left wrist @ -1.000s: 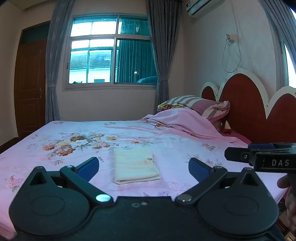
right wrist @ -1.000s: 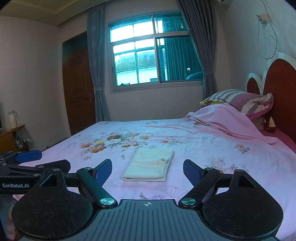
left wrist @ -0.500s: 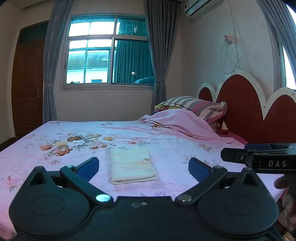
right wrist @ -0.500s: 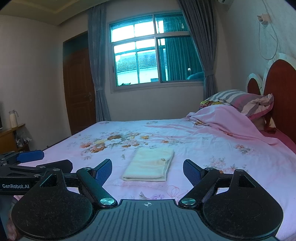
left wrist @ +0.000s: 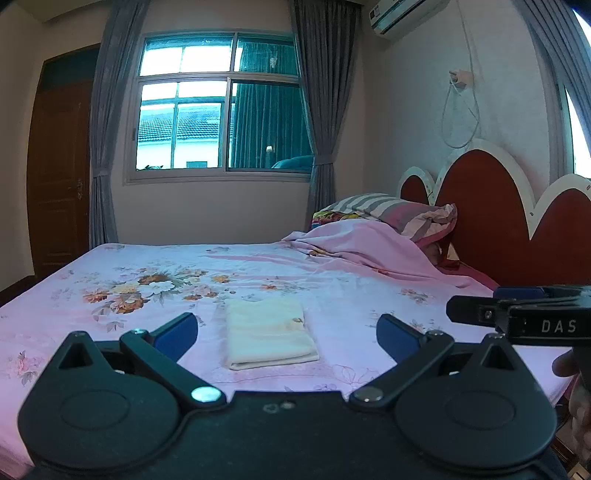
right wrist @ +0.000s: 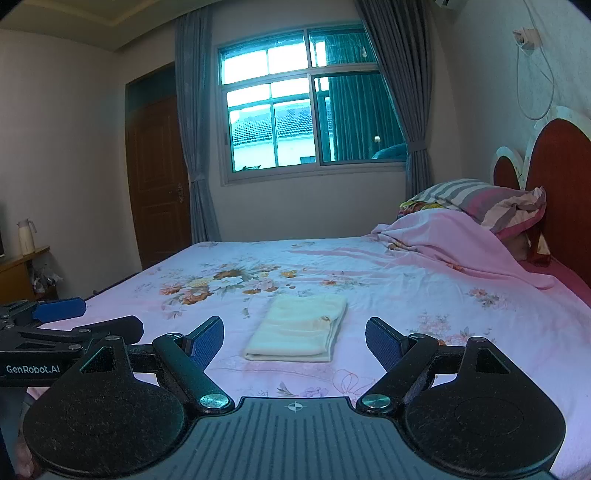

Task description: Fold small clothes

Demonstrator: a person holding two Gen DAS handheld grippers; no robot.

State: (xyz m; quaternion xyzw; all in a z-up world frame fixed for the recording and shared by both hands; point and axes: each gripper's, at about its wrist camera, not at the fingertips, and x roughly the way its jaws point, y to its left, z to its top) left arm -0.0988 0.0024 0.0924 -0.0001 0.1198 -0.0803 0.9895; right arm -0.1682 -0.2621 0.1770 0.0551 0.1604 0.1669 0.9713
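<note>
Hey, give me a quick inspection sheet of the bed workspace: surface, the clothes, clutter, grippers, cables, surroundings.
Surface: bed with pink floral sheet, mostly smooth.
Job's things: one cream garment, folded into a neat rectangle, lying flat near the front edge.
Clutter: rumpled pink blanket and striped pillow by the headboard.
Grippers: left gripper open, empty; right gripper open, empty; neither touches the garment.
Cables: white cord hanging on the wall above the headboard.
Surroundings: window, curtains, wooden door, air conditioner.

A: Both cams low at the bed (left wrist: 332, 280) edge, facing the window (right wrist: 310, 107)?
B: Yep. Left cam sits left; both share the bed, window, headboard (left wrist: 491, 221).
</note>
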